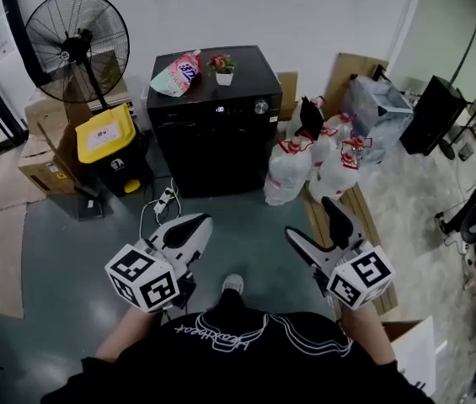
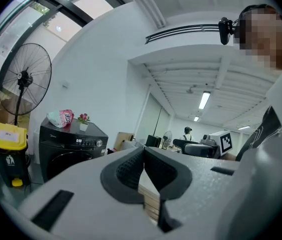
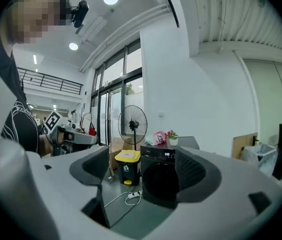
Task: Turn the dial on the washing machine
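The black washing machine (image 1: 212, 133) stands against the far wall, a few steps ahead of me. Its silver dial (image 1: 260, 106) sits at the right end of the control strip, beside a lit display. The machine also shows small at the left of the left gripper view, with the dial (image 2: 100, 143) visible. My left gripper (image 1: 191, 225) is held low in front of me with its jaws pressed together and nothing between them. My right gripper (image 1: 318, 225) is spread wide and empty, and in the right gripper view the washing machine (image 3: 163, 171) shows through the gap between its jaws. Both grippers are far from the dial.
A pink detergent bag (image 1: 179, 72) and a small flower pot (image 1: 222, 67) sit on the machine. A standing fan (image 1: 80, 36), a yellow-lidded bin (image 1: 107, 133) and cardboard boxes (image 1: 42, 146) are to its left. White tied bags (image 1: 305, 162) crowd its right. A power strip (image 1: 163, 200) lies on the floor.
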The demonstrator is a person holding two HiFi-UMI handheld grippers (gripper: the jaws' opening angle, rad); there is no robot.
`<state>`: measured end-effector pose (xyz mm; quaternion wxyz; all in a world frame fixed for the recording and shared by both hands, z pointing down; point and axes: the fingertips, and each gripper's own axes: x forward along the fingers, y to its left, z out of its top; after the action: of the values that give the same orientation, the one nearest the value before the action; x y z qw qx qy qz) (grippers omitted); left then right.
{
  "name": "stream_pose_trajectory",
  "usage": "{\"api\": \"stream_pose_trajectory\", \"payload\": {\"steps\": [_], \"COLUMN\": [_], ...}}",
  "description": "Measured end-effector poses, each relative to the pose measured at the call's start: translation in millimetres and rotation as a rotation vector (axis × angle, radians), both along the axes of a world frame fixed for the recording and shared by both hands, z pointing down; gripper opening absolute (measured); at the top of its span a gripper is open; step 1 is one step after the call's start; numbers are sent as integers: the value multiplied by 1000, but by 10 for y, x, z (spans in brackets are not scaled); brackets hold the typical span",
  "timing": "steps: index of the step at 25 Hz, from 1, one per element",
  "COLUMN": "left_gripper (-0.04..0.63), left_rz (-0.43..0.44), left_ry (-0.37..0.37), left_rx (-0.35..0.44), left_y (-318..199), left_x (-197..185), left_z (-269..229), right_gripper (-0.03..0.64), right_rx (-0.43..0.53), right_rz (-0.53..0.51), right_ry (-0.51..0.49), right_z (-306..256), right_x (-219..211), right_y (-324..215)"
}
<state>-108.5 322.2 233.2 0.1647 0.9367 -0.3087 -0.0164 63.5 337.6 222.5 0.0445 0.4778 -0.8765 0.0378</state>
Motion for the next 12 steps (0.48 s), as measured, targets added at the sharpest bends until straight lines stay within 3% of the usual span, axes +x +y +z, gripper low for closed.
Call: {"api": "stream_pose_trajectory", "payload": {"steps": [12], "left_gripper": [6], "left_rz": [-30], "left_ry": [-66], "left_rx": [-87], "left_y": [-1934], "left_x": [152], "left_z": [513], "right_gripper": [405], "right_rx": [-113], "right_rz": [103], "right_ry": [22], "right_z": [523], "right_x": [270], "right_y": [-1884]}}
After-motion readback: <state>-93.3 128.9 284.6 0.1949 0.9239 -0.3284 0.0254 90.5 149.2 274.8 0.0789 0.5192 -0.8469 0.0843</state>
